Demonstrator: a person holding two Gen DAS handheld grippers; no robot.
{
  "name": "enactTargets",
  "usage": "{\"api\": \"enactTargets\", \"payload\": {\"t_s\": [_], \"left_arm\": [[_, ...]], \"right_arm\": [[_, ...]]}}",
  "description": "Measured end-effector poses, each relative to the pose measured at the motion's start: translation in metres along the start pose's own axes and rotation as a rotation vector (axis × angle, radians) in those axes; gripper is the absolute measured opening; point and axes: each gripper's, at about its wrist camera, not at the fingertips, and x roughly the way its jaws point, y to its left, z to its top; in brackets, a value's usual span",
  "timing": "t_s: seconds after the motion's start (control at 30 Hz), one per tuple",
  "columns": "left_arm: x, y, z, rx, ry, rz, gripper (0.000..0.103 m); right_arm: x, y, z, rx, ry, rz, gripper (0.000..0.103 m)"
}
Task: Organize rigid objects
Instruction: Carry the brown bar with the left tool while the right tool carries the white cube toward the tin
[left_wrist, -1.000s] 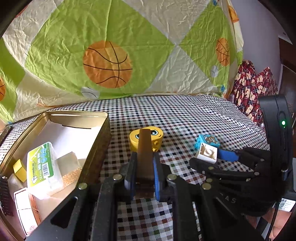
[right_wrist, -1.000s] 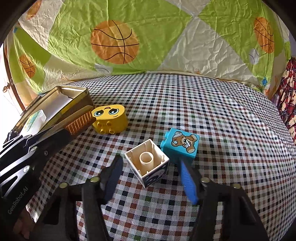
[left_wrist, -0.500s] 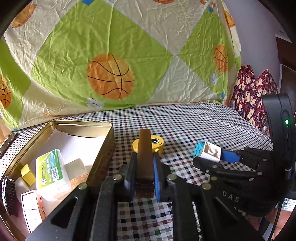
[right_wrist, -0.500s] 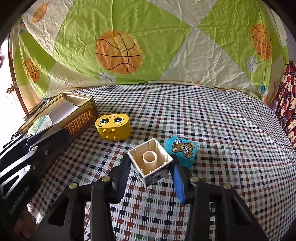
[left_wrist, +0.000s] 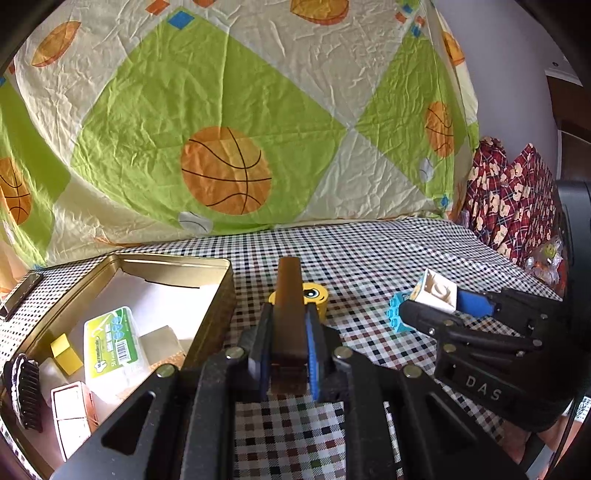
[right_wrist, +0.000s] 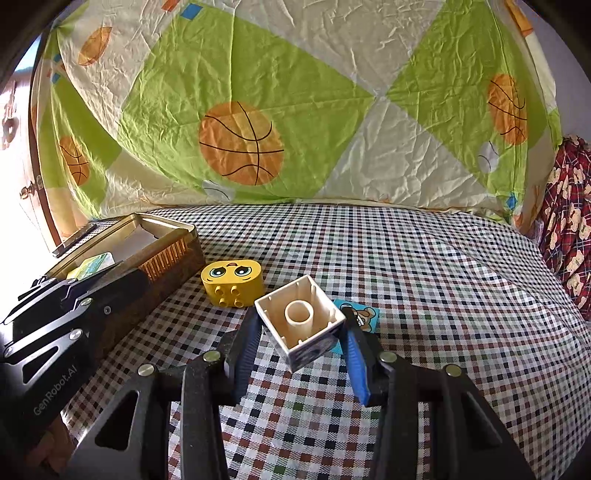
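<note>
Claws are both gripping things over the checked bench (right_wrist: 424, 258). The right claw (right_wrist: 301, 339) is squeezing a white block (right_wrist: 301, 325) between its pads, hollow side facing the camera, tilted and lifted off the cloth. Just behind it, at about 2 o'clock, a blue block (right_wrist: 364, 318) with a bear picture is lying flat on the bench. At 10 o'clock from the white block, a yellow block (right_wrist: 232, 282) with a face is sitting on the cloth, near the corner of a gold tin box (right_wrist: 173, 236).

The left claw (left_wrist: 288, 332) is closing tight on a flat brown bar (left_wrist: 289, 295) that is sticking out forward. The yellow block is peeking out right behind the bar. At 9 o'clock, the tin box is sitting open, holding a clear plastic case (left_wrist: 112, 339) with a green label, a small yellow cube (left_wrist: 66, 352) and a black comb (left_wrist: 26, 391). A basketball sheet (left_wrist: 229, 147) is hanging at the back.
</note>
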Motion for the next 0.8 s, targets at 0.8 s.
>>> {"api": "enactTargets", "payload": {"t_s": [0.8], "left_arm": [[-0.018,0.0,-0.001,0.015,-0.073,0.033,0.014]], "right_arm": [[-0.026,0.003,-0.003,-0.015,-0.135,-0.028,0.046]]}}
